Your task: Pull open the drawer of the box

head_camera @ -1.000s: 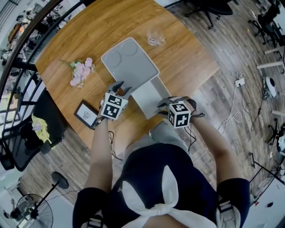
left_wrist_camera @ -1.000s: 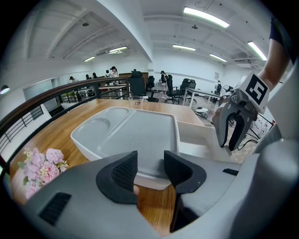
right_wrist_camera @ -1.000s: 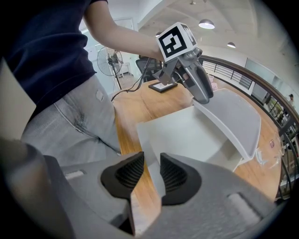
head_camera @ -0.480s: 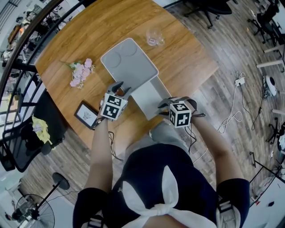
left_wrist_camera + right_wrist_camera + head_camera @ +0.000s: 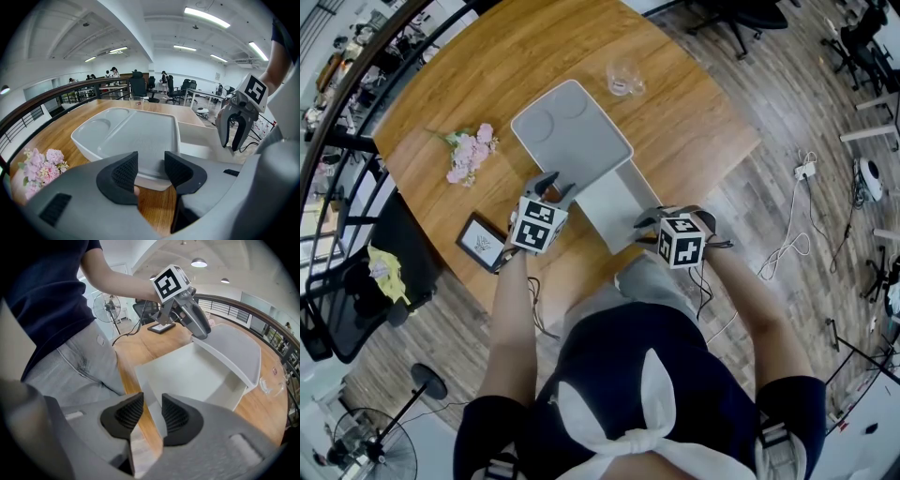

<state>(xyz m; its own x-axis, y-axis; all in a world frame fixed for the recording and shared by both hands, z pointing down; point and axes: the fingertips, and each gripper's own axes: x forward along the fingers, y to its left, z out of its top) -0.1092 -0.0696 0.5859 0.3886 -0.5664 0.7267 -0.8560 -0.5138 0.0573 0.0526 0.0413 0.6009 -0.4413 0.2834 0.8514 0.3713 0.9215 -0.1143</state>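
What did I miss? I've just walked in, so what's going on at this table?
A person with a gripper in each hand is working a grey box on the wooden table. Its drawer stands pulled out toward them. The tongs of the right gripper straddle the drawer's front wall and have just eased apart. The left gripper sits open at the box's near edge.

From the head view, the left claw (image 5: 555,185) blocks the near corner of the box (image 5: 572,136), the print on the framed picture (image 5: 481,239) is too tiny to read, and the glass (image 5: 626,78) is just a clear smudge.
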